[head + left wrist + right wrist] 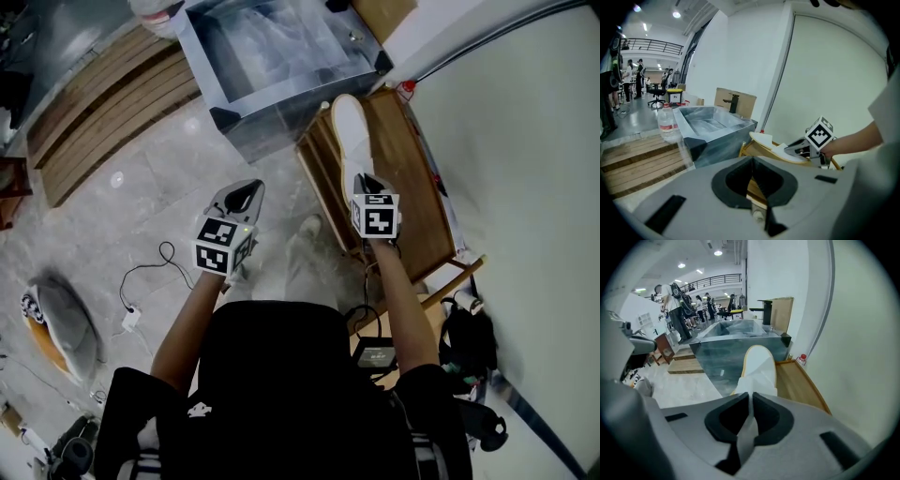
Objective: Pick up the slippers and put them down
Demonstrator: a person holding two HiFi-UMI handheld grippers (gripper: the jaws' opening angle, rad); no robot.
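Below me lies a pale tiled floor (141,216). A white wall (525,141) stands right. Ahead, a slatted wooden platform (103,103) adjoins a steel-framed tank (272,56).

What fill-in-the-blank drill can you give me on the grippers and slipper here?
1. The right gripper is shut on a ____ slipper.
2. The left gripper has its jaws together and holds ____.
3. Under the slipper stands a rack made of ____.
Missing words: white; nothing; wood.

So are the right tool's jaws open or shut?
Shut on the white slipper: the jaws of the right gripper pinch its fabric flat between them, with no gap showing.
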